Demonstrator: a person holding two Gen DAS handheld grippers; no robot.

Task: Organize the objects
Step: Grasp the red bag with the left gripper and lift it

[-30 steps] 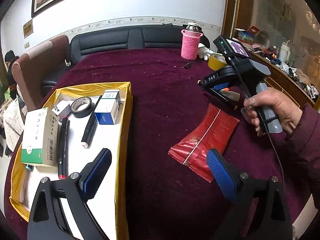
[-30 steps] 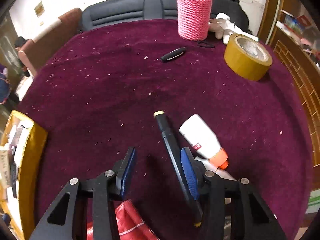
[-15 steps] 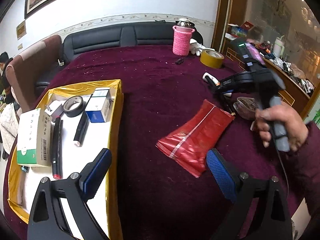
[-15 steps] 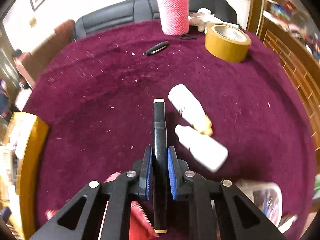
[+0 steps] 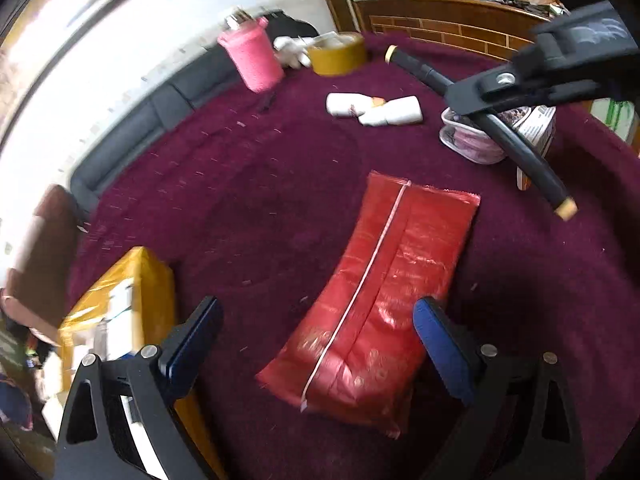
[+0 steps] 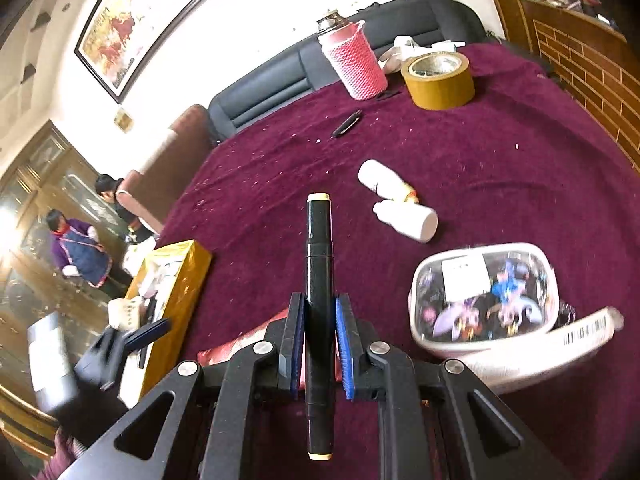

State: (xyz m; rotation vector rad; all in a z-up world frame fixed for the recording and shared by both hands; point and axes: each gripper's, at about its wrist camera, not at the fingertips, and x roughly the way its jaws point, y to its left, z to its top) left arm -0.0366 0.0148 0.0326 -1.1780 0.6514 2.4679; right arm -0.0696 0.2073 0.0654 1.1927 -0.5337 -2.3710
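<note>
No legible text or labels

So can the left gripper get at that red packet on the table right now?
Probably yes. The left gripper is open, its jaws either side of the red packet, which lies flat on the maroon tablecloth with nothing on top. The right gripper, shut on the black marker, is off to the side.

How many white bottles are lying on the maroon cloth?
2. One white bottle with an orange cap lies mid-table; the second white bottle lies touching it, nearer the clear pouch. None other shows.
</note>
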